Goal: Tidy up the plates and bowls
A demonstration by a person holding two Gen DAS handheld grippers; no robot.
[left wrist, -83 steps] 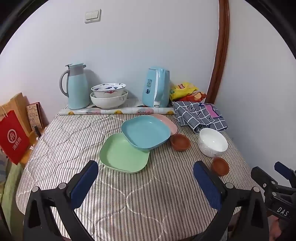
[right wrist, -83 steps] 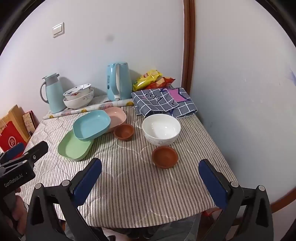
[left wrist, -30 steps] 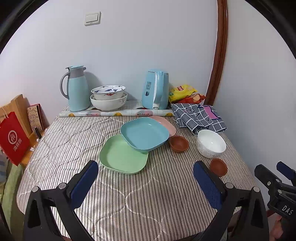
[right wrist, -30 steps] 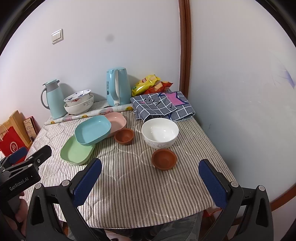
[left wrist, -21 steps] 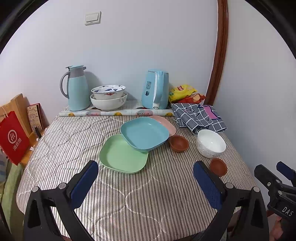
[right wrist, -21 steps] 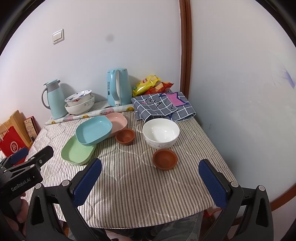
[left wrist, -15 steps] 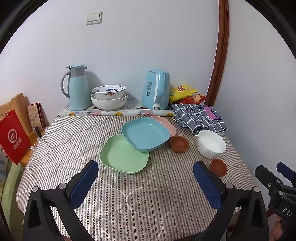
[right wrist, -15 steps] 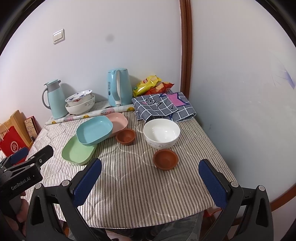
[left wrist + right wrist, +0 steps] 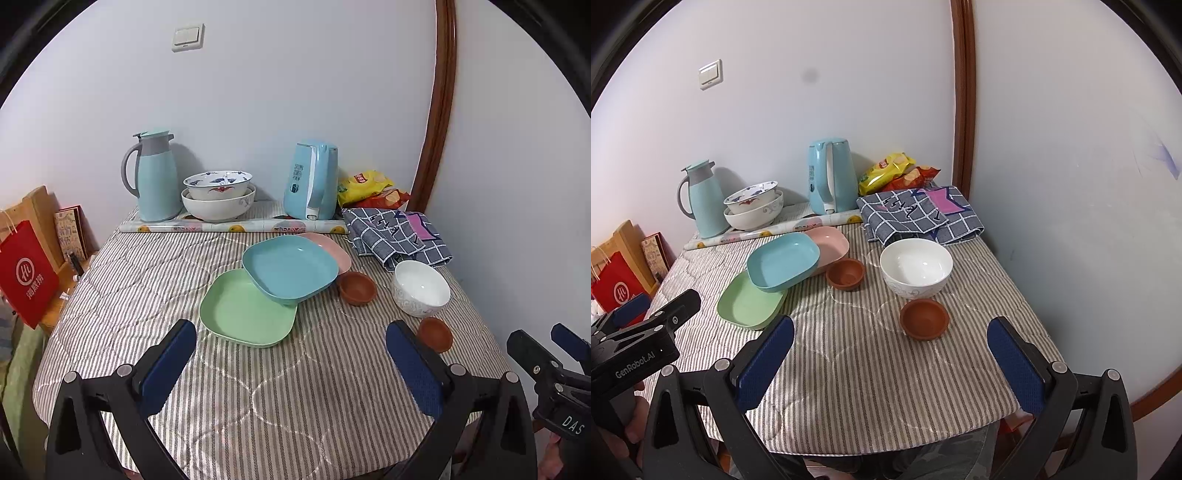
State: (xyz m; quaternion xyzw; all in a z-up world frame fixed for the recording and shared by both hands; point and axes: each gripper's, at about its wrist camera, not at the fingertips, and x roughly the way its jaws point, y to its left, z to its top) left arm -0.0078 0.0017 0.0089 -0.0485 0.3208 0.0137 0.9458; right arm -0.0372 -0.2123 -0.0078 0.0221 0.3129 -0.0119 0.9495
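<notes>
Right gripper [image 9: 890,354], jaws wide and empty, faces the near brown bowl [image 9: 924,318] dead ahead; left gripper [image 9: 291,360], likewise spread, stands farther off.

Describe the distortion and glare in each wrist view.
Left wrist view: fisheye bends the brown wooden door frame and blacks out the corners; soft glare inside the white ceramic bowl. Right wrist view: same bending, sharper highlights in that bowl, everything in focus.

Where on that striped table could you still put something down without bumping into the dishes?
The near edge of the striped tablecloth, in front of the green plate, is bare, as is the left side toward the thermos. It is crowded at the right, around the white bowl, both brown bowls and the checked cloth.
</notes>
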